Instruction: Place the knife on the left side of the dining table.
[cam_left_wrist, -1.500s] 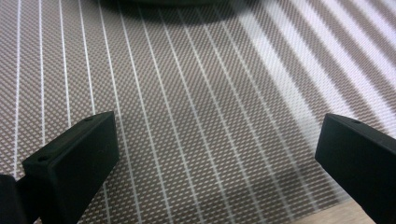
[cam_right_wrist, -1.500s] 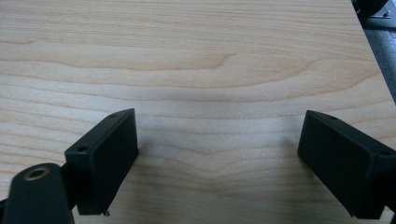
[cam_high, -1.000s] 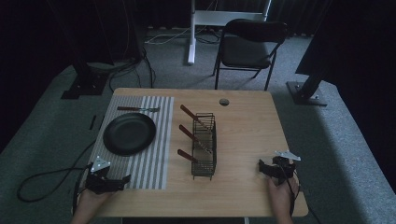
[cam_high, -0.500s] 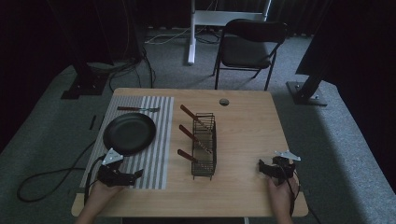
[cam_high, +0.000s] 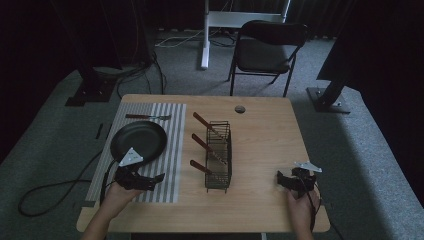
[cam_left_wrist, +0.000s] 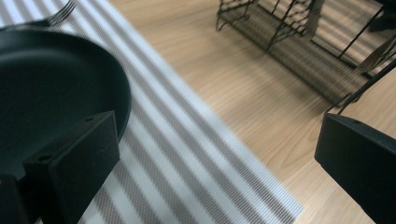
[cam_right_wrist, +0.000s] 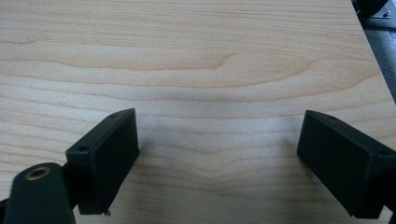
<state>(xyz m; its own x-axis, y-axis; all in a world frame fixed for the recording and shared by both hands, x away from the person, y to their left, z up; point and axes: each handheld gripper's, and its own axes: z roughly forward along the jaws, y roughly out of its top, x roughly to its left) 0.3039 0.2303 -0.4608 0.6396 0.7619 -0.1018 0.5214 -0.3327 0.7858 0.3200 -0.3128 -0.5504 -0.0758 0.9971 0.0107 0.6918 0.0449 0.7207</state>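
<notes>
In the high view a black wire rack (cam_high: 218, 155) stands mid-table and holds brown-handled utensils (cam_high: 202, 122), which lean out to its left. A black plate (cam_high: 139, 141) rests on a striped placemat (cam_high: 170, 165), and a fork (cam_high: 147, 117) lies beyond the plate. My left gripper (cam_high: 156, 180) hovers over the mat's near part, just in front of the plate, open and empty, with its jaws turned toward the rack. From the left gripper view (cam_left_wrist: 215, 163), the plate (cam_left_wrist: 46, 84) is on the left and the rack (cam_left_wrist: 299, 32) on the upper right. My right gripper (cam_high: 281, 180) is open over bare wood (cam_right_wrist: 219, 158) near the front right.
A small round grommet (cam_high: 240, 109) sits in the tabletop near the far edge. A dark folding chair (cam_high: 270, 45) stands behind the table. A cable (cam_high: 55, 192) trails off the table's left side onto the carpet.
My left gripper has moved from the front left corner rightward and forward onto the placemat, turning toward the rack. The right gripper has stayed in place.
</notes>
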